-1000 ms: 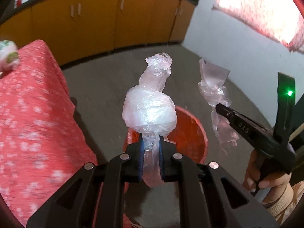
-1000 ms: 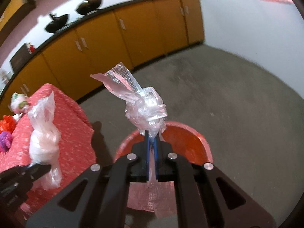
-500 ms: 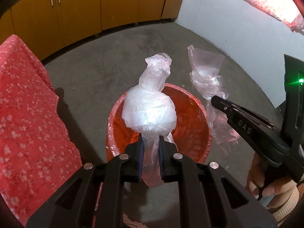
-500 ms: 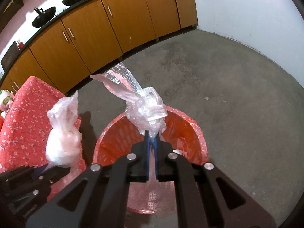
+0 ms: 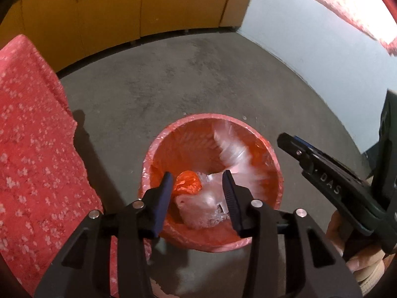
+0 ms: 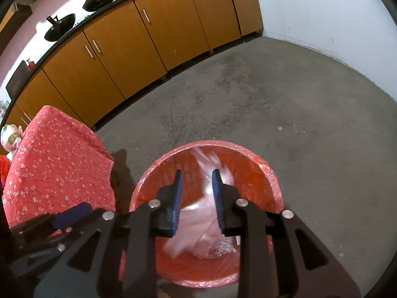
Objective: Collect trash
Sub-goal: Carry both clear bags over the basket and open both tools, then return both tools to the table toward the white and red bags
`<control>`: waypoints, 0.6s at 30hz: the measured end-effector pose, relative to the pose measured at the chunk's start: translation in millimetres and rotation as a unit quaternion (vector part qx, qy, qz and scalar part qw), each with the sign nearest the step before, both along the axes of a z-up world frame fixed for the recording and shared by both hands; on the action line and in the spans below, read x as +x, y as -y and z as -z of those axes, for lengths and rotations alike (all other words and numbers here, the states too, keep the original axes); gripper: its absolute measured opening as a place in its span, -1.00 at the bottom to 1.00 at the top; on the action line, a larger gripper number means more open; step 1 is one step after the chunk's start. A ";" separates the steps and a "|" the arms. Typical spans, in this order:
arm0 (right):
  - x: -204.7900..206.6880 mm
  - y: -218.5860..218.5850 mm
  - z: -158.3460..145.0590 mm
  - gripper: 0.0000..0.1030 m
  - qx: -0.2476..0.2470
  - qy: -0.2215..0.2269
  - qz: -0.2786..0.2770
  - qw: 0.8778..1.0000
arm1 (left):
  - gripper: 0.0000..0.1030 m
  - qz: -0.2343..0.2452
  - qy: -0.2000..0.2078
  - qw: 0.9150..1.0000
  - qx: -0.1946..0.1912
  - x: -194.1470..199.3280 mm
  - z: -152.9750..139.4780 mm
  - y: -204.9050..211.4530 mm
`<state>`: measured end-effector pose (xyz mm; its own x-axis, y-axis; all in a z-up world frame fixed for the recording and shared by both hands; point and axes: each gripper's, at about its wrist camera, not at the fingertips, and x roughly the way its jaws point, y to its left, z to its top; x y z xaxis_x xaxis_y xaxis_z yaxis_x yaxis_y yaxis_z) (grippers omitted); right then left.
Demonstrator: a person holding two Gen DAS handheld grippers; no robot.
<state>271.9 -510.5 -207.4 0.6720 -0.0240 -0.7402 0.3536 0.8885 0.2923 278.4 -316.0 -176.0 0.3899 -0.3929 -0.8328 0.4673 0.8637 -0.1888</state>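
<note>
A red bin with a red liner [image 5: 158,146] stands on the grey floor below both grippers; it also shows in the right wrist view [image 6: 260,166]. My left gripper [image 5: 197,181] is open and empty above the bin. A clear plastic bag [image 5: 198,208] lies inside beside an orange wad [image 5: 187,183]. A second clear bag [image 5: 233,149] is blurred, falling into the bin. My right gripper [image 6: 197,180] is open over the bin, with the blurred clear bag [image 6: 196,223] dropping between its fingers. The right gripper also shows in the left wrist view [image 5: 290,141].
A table with a red flowered cloth [image 5: 29,149] stands left of the bin; it also shows in the right wrist view [image 6: 54,164]. Orange cabinets [image 6: 148,34] run along the back wall. A white wall [image 6: 335,24] is on the right. A white bag [image 6: 10,136] sits on the table's far end.
Both grippers have opened and let go of their clear plastic bags, which drop into the red bin. Both views have tilted down over the bin.
</note>
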 end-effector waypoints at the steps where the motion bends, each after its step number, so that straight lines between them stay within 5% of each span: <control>1: -0.8 -0.3 -1.6 -0.47 -0.001 0.001 0.002 1.000 | -0.17 -0.010 0.001 1.000 -0.005 0.2 -2.7 -5.6; 9: -3.3 -10.9 -29.5 -0.47 -0.011 0.017 -0.005 1.000 | -0.17 -0.072 0.021 0.996 -0.055 -1.9 -46.3 -57.6; 18: 22.0 -91.0 -98.7 -0.47 -0.029 0.065 -0.096 0.993 | -0.15 -0.128 0.083 0.984 -0.087 -23.0 -112.2 -163.5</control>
